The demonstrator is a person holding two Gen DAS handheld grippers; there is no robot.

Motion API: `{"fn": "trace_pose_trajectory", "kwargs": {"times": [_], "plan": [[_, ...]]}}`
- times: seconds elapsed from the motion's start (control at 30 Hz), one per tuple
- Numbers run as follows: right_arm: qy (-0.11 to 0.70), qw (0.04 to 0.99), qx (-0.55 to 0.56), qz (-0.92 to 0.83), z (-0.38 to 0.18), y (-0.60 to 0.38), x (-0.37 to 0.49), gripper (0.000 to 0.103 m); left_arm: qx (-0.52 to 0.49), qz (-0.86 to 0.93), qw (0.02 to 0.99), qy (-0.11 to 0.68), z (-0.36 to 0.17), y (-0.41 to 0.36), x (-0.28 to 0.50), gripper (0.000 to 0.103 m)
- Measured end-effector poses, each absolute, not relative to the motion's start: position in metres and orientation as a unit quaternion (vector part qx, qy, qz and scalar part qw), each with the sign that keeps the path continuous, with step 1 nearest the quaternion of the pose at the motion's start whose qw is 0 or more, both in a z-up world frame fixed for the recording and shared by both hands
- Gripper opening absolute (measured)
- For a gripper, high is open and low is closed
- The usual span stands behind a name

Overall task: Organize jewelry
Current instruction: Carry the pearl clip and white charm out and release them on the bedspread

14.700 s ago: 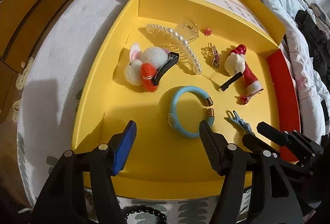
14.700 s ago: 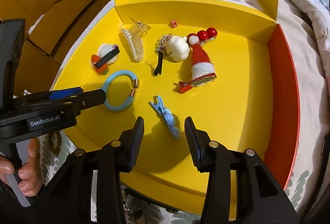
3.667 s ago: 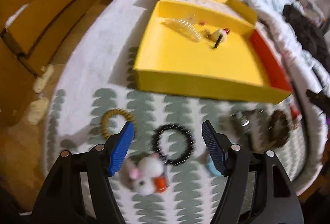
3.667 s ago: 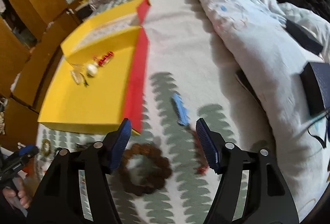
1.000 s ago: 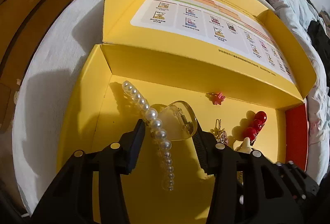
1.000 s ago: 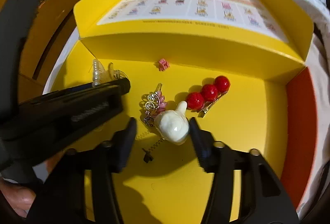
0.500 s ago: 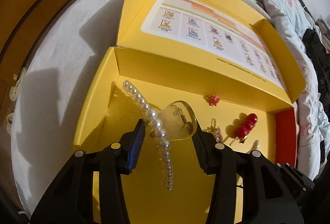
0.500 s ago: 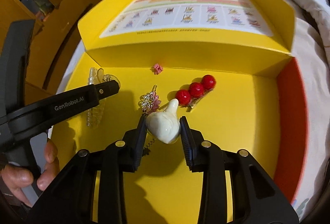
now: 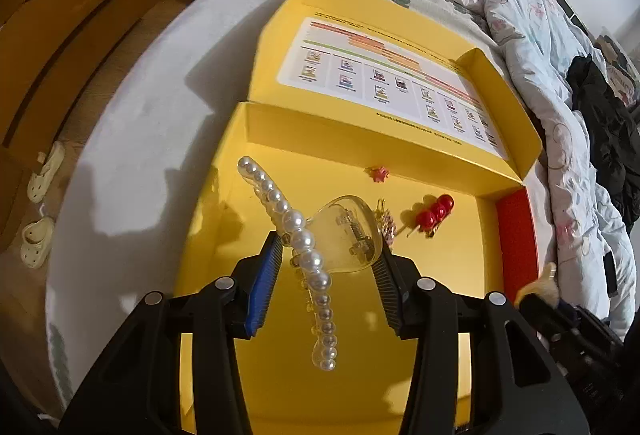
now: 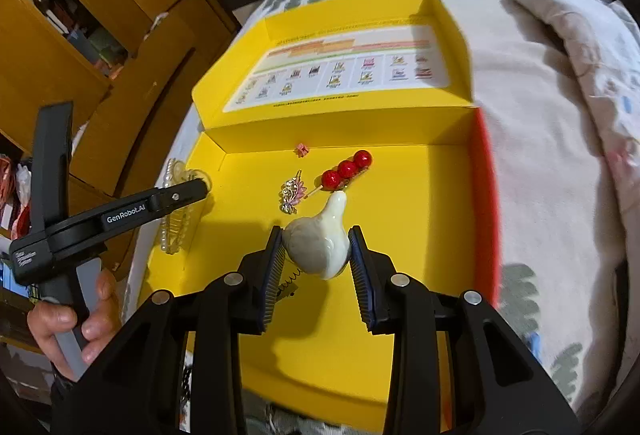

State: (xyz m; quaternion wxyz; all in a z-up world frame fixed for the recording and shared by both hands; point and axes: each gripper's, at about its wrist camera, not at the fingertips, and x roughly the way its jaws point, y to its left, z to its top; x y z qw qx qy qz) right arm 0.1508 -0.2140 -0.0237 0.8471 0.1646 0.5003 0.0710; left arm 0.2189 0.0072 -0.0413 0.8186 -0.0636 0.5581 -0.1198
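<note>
My left gripper (image 9: 326, 267) is shut on a clear claw clip with a row of pearls (image 9: 340, 239), held lifted above the yellow box (image 9: 452, 267). In the right wrist view my right gripper (image 10: 316, 255) is shut on a white pear-shaped ornament (image 10: 318, 243), also raised over the yellow box (image 10: 420, 235); a small coiled spring hangs beneath it. On the box floor lie a red three-ball clip (image 10: 346, 169), a pink-and-silver brooch (image 10: 291, 193) and a tiny pink star (image 10: 302, 150). The left gripper (image 10: 176, 199) with its pearl clip shows at that view's left.
The box's open lid (image 9: 384, 75) with a printed card lies flat behind it. The box has a red right wall (image 10: 486, 211). It sits on a bed with a rumpled quilt (image 9: 540, 35) to the right. Wooden cupboards (image 10: 60, 35) stand left. A hand (image 10: 80, 323) grips the left tool.
Both grippers have risen and pulled back from the box floor with their items. The right jaws closed on the white ornament and lifted it off the floor.
</note>
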Motion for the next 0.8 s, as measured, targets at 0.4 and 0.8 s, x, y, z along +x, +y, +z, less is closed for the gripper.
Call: {"fn": "trace_pose_trajectory", "kwargs": {"times": [0.4, 0.8], "plan": [[0.461, 0.864, 0.198, 0.033, 0.009, -0.272, 0.076, 0.033, -0.067, -0.089, 0.842, 0.528, -0.004, 0.069, 0.169, 0.046], [0.457, 0.860, 0.224, -0.035, -0.006, -0.341, 0.043, 0.033, -0.072, -0.032, 0.833, 0.547, -0.035, 0.139, 0.152, 0.046]]}}
